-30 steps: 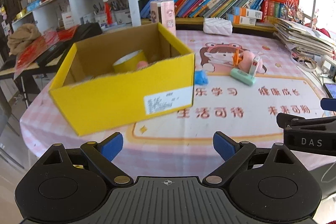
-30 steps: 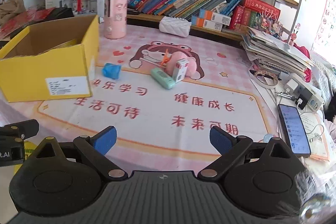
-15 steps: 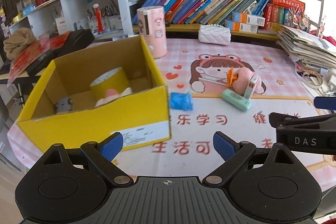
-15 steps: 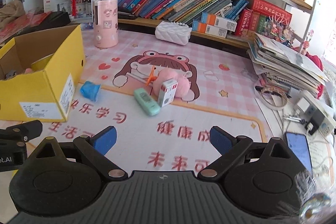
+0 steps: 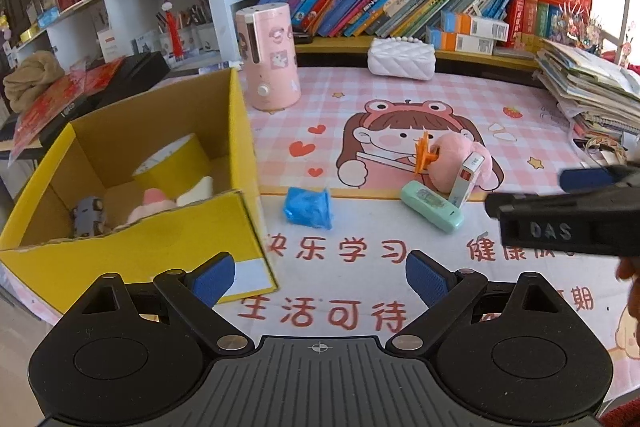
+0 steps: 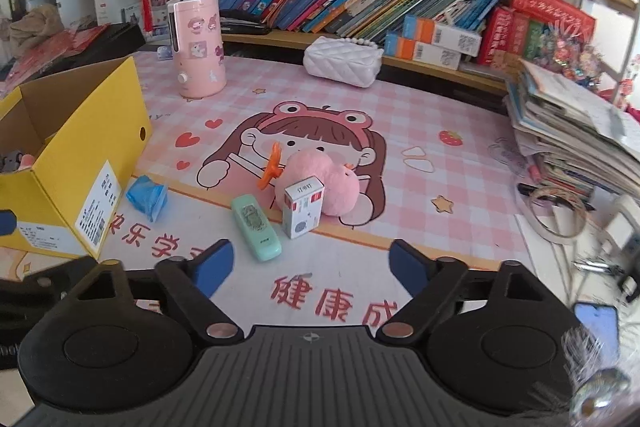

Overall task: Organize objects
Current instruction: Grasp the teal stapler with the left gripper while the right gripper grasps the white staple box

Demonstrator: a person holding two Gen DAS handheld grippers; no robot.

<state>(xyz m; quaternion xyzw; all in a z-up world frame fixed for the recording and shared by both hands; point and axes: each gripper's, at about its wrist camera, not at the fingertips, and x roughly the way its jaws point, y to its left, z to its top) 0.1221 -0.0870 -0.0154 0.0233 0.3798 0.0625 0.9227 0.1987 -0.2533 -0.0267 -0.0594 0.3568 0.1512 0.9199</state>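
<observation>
Right wrist view: mint-green plastic stapler [image 6: 256, 228] mid-tabletop [image 6: 460, 115], touching white-red small carton [image 6: 303, 207], pink plush ball [image 6: 324, 183] behind; yellow cardboard box [image 6: 80, 163] at left edge. Right tongs [image 6: 308, 263] just narrowing, empty; left tongs [image 5: 319, 277] wide, empty.

Each claw is matte black plastic. The left claw [image 5: 319, 277] carries 2 blue pads [image 5: 212, 277] at its fingertips, mounted on angled black links with triangular cut-outs and round silver screw heads. Behind the links sit 2 round black discs flanking a ribbed grey centre panel with a small crosshair mark. The right claw [image 6: 310, 265] has the same build; its side bears white "DAS" lettering.
</observation>
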